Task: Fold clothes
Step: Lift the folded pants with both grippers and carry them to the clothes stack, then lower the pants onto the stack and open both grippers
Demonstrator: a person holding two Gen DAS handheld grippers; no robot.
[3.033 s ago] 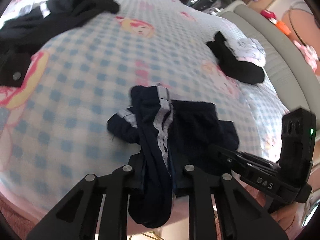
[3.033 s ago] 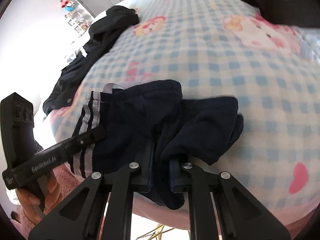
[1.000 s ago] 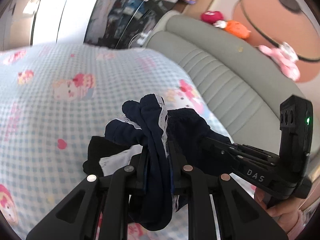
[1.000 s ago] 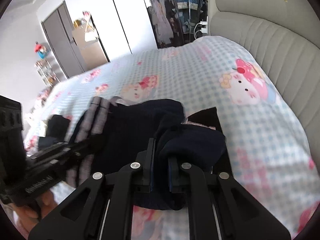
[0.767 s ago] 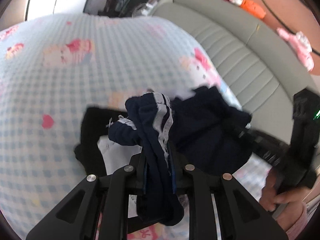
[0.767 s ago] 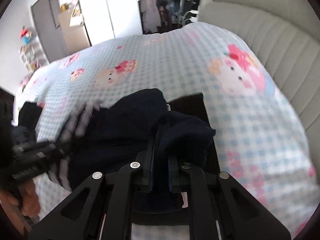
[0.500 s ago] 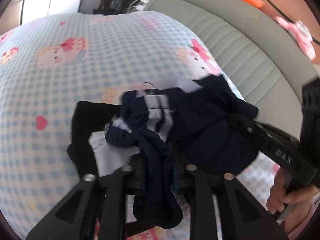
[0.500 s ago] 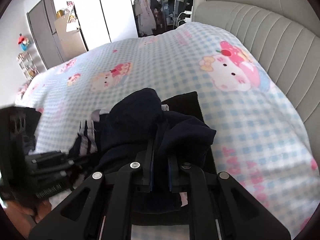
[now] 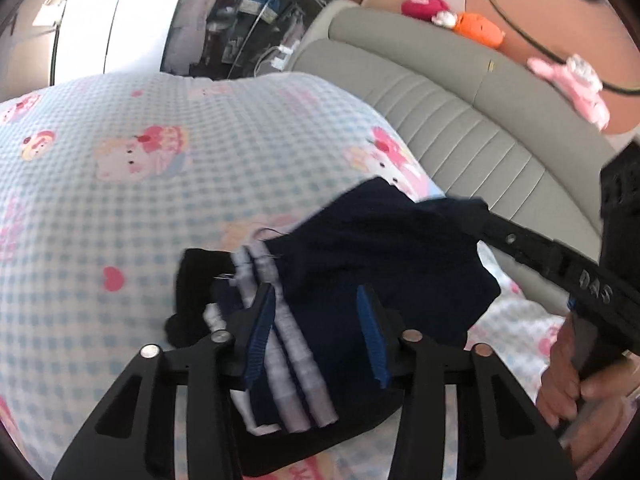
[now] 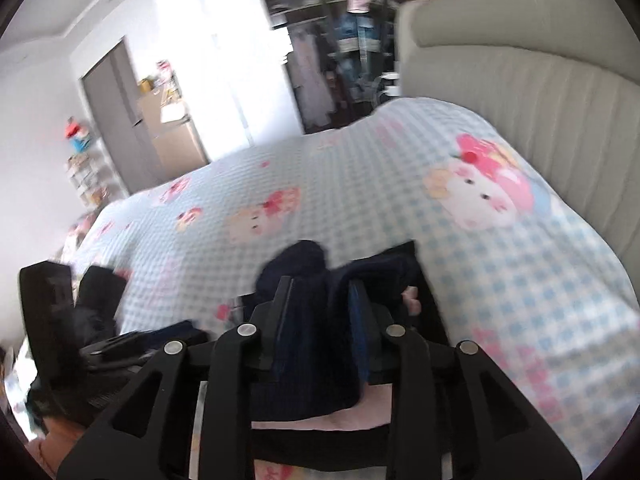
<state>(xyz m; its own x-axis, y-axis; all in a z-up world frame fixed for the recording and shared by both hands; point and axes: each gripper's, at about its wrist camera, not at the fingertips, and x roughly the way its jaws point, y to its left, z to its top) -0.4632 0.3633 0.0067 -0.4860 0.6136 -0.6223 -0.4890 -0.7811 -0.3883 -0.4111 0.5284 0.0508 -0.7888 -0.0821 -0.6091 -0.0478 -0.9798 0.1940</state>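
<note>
The folded shorts [image 9: 384,264] lie on top of another folded garment [image 9: 196,276] on the bedspread [image 9: 120,216] near the padded headboard [image 9: 460,120], which stands to the right, with plush toys [image 9: 476,28] on the ledge above it and a wardrobe [image 10: 132,120] beyond the bed's far left side.

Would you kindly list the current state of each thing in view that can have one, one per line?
Navy garment: bunched, lying on the black clothes, loose between both grippers' pads.
Black clothes: folded, flat on the bed.
Left gripper: jaws apart, closing.
Right gripper: jaws apart, opening.
Checked bedcover: spread over the bed.
</note>
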